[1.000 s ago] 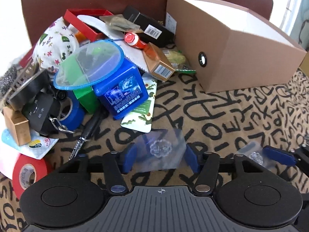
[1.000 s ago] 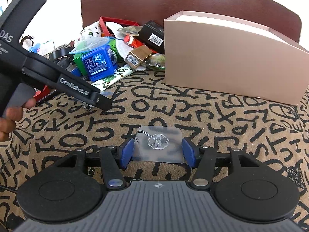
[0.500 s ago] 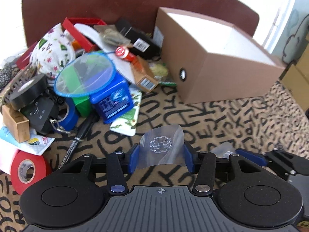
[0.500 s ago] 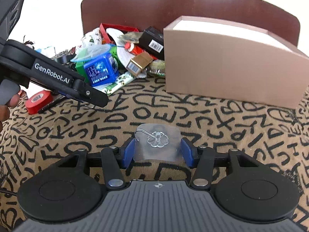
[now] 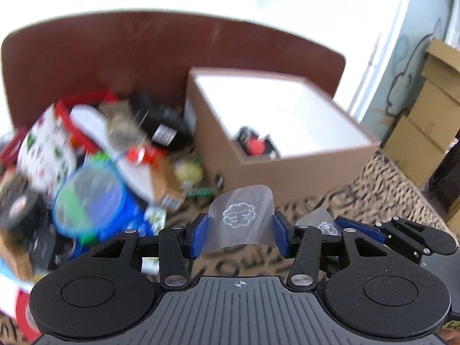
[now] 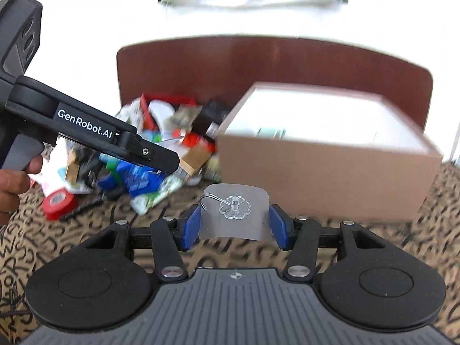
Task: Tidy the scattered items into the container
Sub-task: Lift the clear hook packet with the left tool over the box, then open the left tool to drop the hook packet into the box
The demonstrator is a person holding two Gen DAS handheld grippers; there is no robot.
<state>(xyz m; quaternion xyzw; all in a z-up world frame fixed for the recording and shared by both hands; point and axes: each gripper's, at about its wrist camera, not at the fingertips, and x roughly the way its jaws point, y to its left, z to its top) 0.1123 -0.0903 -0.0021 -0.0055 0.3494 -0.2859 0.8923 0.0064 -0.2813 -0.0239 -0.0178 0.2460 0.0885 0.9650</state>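
Note:
My left gripper (image 5: 240, 234) is shut on a clear adhesive hook sheet (image 5: 240, 215) with a flower-shaped mount, held up above the patterned cloth. My right gripper (image 6: 234, 228) is shut on a second clear hook sheet (image 6: 235, 210) that carries a metal hook. In the left wrist view the right gripper (image 5: 325, 227) shows just to the right, level with the left one. The open brown box (image 5: 287, 158) with white inside stands ahead, and a red and black item (image 5: 256, 146) lies in it. From the right wrist view the box (image 6: 330, 178) is ahead and to the right.
A blurred pile of items (image 5: 100, 172) lies left of the box: a blue-lidded tub (image 5: 89, 201), red tape roll (image 6: 57, 201), black tape, small cartons. A brown headboard (image 5: 143, 57) backs them. Cardboard boxes (image 5: 425, 115) stack at far right. A hand (image 6: 14, 181) holds the left gripper's handle.
Both grippers have risen off the cloth with their clear hook sheets. Both views have tilted up, so the box's inside now shows.

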